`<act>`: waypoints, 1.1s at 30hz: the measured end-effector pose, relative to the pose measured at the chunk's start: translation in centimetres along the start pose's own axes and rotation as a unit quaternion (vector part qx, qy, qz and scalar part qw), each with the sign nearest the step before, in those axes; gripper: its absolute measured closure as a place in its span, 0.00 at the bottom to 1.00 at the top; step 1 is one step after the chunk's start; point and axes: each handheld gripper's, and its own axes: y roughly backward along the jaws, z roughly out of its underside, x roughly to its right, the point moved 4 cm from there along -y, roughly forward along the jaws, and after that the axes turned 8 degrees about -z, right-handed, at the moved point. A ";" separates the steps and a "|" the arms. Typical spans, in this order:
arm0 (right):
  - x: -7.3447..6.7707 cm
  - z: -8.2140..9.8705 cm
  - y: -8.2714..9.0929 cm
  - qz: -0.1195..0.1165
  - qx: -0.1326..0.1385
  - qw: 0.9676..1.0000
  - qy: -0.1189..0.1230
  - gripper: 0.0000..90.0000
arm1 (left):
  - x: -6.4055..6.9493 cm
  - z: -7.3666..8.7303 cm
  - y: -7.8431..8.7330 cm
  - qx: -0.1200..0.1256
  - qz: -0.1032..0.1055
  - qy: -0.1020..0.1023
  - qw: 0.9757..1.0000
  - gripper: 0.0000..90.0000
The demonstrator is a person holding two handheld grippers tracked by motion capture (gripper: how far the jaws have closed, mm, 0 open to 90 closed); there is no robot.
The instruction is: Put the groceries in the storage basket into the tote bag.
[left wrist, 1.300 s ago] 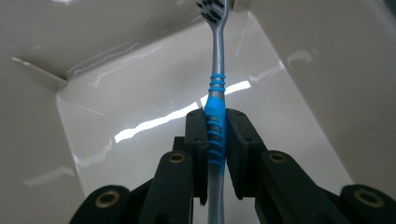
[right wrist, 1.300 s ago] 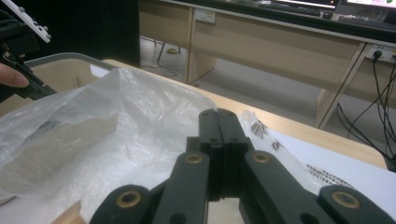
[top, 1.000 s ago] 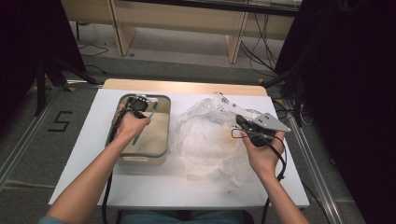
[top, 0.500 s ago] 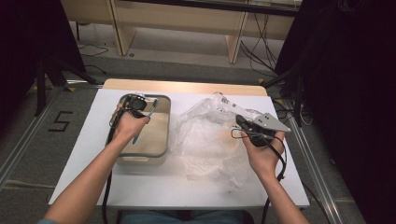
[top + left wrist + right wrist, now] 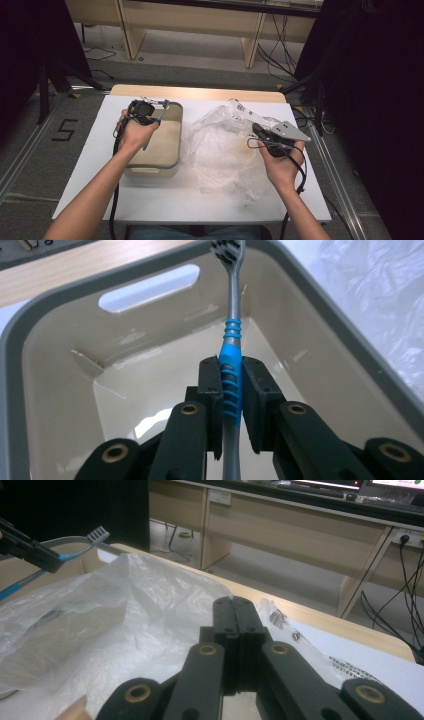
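My left gripper (image 5: 142, 107) hovers over the far end of a beige bin with a grey rim (image 5: 177, 135). It is shut on a grey toothbrush (image 5: 232, 335), with the pads gripping its blue ribbed handle; the bristle head points at the bin's far wall (image 5: 45, 305). The left gripper (image 5: 231, 367) holds the brush well above the bin floor. My right gripper (image 5: 256, 129) sits at the right side of a crumpled clear plastic bag (image 5: 220, 150). Its jaws (image 5: 233, 605) are pressed together. The bag film (image 5: 100, 610) lies against them; I cannot tell whether any is pinched.
The white tabletop (image 5: 100, 165) has bare room left of the bin and along the front edge. A wooden strip (image 5: 200, 92) runs along the far edge. Beyond it stand wooden desk legs (image 5: 252, 47) and cables on the floor.
My left gripper with the toothbrush has shifted slightly left and away over the bin. The right gripper and the bag have stayed still.
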 end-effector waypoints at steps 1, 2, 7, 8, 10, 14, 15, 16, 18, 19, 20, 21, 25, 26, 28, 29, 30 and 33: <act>0.0 0.0 0.0 0.000 0.000 1.000 0.000 1.00 | 0.0 0.0 0.2 0.002 0.001 -0.001 1.000 0.88; 0.0 0.0 0.0 0.000 -0.001 1.000 0.000 1.00 | 0.0 -0.1 0.3 0.006 0.001 -0.002 1.000 0.88; 0.0 0.0 0.0 0.000 -0.001 1.000 -0.001 1.00 | 0.2 -0.1 0.7 0.016 0.004 -0.002 1.000 0.88; 0.0 0.0 0.0 0.000 -0.001 1.000 -0.001 1.00 | 0.2 -0.2 0.8 0.018 0.005 -0.001 1.000 0.88; 0.0 0.0 0.0 0.000 -0.001 1.000 -0.001 1.00 | 0.2 -0.2 1.0 0.022 0.006 -0.001 1.000 0.88; 0.0 0.1 0.0 0.000 0.000 1.000 -0.001 1.00 | 0.3 -0.3 1.3 0.031 0.007 0.002 0.999 0.88; 0.0 0.1 0.0 0.000 0.000 1.000 -0.001 1.00 | 0.4 -0.3 1.4 0.033 0.009 0.003 0.999 0.88; 0.0 0.1 0.0 0.000 -0.001 1.000 -0.001 1.00 | 0.4 -0.3 1.5 0.035 0.009 0.003 0.999 0.88; 0.0 0.1 0.0 0.000 -0.001 1.000 -0.001 1.00 | 0.5 -0.4 1.8 0.039 0.011 0.001 0.999 0.88; 0.0 0.1 0.0 0.000 -0.001 1.000 -0.001 1.00 | 0.6 -0.4 1.9 0.043 0.012 0.003 0.999 0.88; 0.0 0.1 0.0 0.000 -0.001 1.000 -0.001 1.00 | 0.6 -0.4 2.0 0.043 0.013 0.001 0.999 0.88; 0.0 0.1 0.0 -0.001 -0.001 1.000 -0.001 1.00 | 0.6 -0.4 2.2 0.045 0.015 0.001 0.999 0.88; -0.1 0.1 -0.1 -0.001 -0.001 1.000 -0.001 1.00 | 0.8 -0.4 2.7 0.054 0.020 0.004 0.998 0.88; -0.1 0.1 -0.1 -0.002 -0.001 1.000 0.000 1.00 | 0.9 -0.4 2.9 0.055 0.021 0.003 0.998 0.88; -0.1 0.1 -0.1 -0.002 -0.001 1.000 -0.001 1.00 | 1.0 -0.4 3.1 0.057 0.025 0.003 0.998 0.88; -0.1 0.1 -0.1 -0.002 -0.001 1.000 -0.001 1.00 | 1.1 -0.4 3.2 0.059 0.027 0.005 0.998 0.88; -0.1 0.1 -0.1 -0.002 -0.001 1.000 -0.001 1.00 | 1.1 -0.4 3.4 0.062 0.028 0.007 0.998 0.88; -0.1 0.1 -0.1 -0.002 -0.001 1.000 0.000 1.00 | 1.2 -0.4 3.7 0.066 0.030 0.006 0.997 0.88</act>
